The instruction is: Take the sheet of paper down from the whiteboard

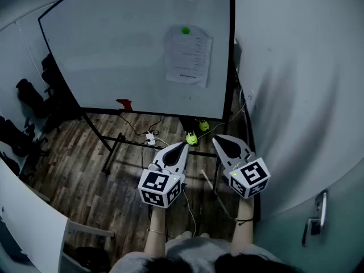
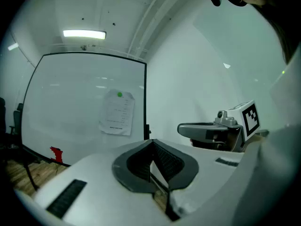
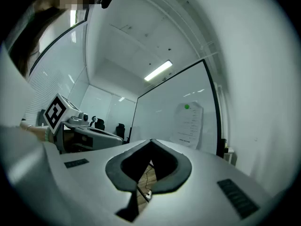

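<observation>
Whiteboard (image 1: 114, 50): stands on a wheeled frame over the wood floor, its right edge near the wall; its upright face is why the paper needs something to pin it.
Sheet of paper (image 1: 189, 58): hangs flat on the upper right part of the board, printed side out, apparently fastened only at its top edge, so the lower edge looks free to lift.
Left gripper (image 1: 185, 145): held level and pointed at the board, well short of it, jaws pressed together on nothing (a carrying pose, I judge, before the reach).
Right gripper (image 1: 216, 140): just beside the left one, also level and facing the board, jaws closed and empty; being on the paper's side, it looks the likelier one to take the sheet.
Green magnet (image 1: 185, 31): sits at the sheet's top centre, clamping it to the board; probably it must come off or be slid past before the paper comes free.
</observation>
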